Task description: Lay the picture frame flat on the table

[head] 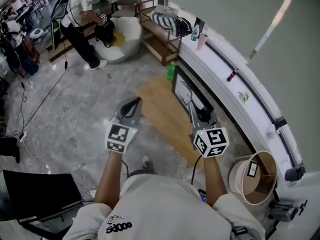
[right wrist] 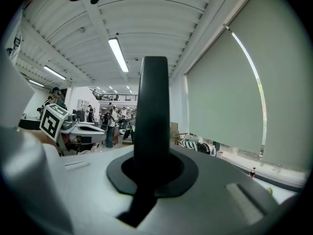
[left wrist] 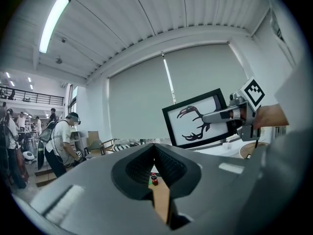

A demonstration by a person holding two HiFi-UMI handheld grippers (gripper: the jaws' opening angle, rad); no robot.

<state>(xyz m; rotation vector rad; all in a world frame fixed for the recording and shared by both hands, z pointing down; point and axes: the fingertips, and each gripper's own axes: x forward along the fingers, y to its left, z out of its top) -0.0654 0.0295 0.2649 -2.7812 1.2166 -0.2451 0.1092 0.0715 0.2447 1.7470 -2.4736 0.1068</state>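
The picture frame (head: 186,90), black-rimmed with an antler drawing on white, stands upright over the far side of the low wooden table (head: 155,106). My right gripper (head: 199,115) is shut on its near edge. In the right gripper view that edge (right wrist: 153,106) rises as a dark bar between the jaws. The left gripper view shows the frame (left wrist: 198,119) tilted in the air, the right gripper (left wrist: 222,115) clamped across it. My left gripper (head: 132,105) hovers to the left of the frame, apart from it, shut and holding nothing.
A green bottle (head: 171,72) stands at the table's far end. A white window ledge (head: 235,91) runs along the right, a round bin (head: 255,176) below it. A wooden bench (head: 160,34) and a person (head: 82,14) are farther back. A black chair (head: 40,194) stands at lower left.
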